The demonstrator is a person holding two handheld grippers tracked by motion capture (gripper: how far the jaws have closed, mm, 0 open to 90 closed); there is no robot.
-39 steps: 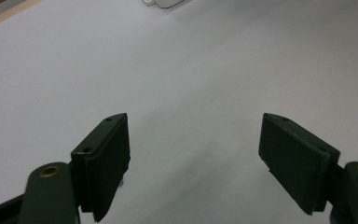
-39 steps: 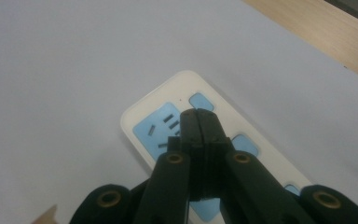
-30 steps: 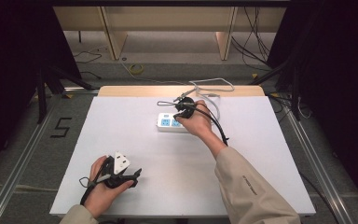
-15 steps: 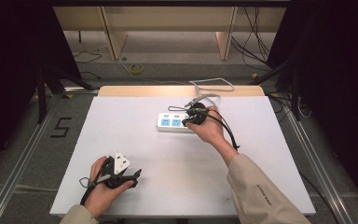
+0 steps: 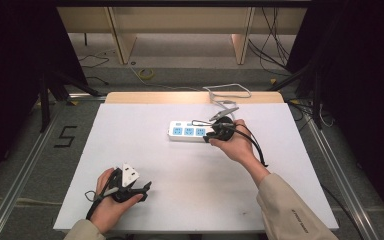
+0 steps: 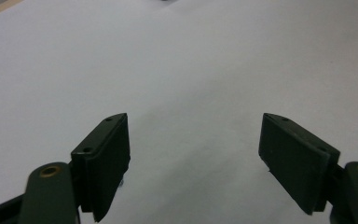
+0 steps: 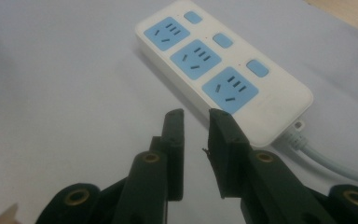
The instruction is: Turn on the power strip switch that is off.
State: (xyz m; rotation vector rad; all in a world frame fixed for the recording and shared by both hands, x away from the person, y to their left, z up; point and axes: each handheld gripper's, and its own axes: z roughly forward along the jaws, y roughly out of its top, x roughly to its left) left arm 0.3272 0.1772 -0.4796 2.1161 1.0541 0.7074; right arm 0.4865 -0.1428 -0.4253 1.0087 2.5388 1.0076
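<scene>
**White strip, two grippers on a pale table**

White plastic makes up the power strip, which in the high view lies across the far middle of the pale table, three blue sockets facing up; its white cable loops off over the far wooden edge; the right gripper sits at the strip's right end, held in the person's right hand with a beige sleeve running back to the near edge; a black cable trails from it; the left gripper rests low near the front left corner in the left hand, a grey three-cornered plate on top, well apart from the strip.

In the left gripper view the left gripper's jaws stand wide apart over bare tabletop, nothing between them.

In the right gripper view the right gripper's jaws are nearly together, a narrow gap left between the pads and nothing gripped; the tips hang just beside the strip's near long edge, close to the cable end; the strip shows three blue sockets, each paired with a small blue switch; its cable leaves toward the right edge.
</scene>
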